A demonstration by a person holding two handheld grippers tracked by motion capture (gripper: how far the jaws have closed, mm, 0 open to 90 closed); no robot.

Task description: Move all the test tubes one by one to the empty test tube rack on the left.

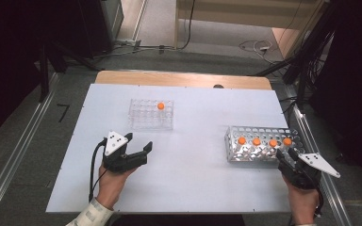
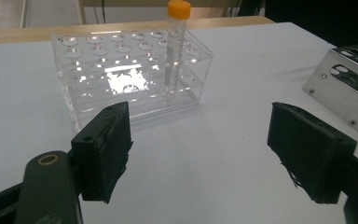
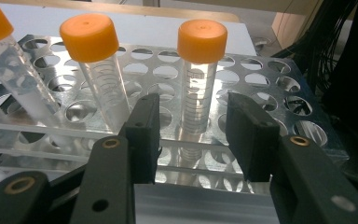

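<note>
Black fingers (image 3: 193,135) of the right gripper (image 1: 287,162) are standing open around the rightmost tube (image 3: 199,79) in the metal rack (image 1: 233,148), one tube (image 1: 160,106) sitting transferred, four remaining, left gripper (image 1: 139,142) waiting open.

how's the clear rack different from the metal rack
The clear rack is see-through plastic; the metal rack is shiny perforated metal. The clear rack holds one tube; the metal rack holds four in a row. The clear rack sits mid-table, the metal rack at the right edge by the right tool. Both hold orange-capped tubes upright.
</note>
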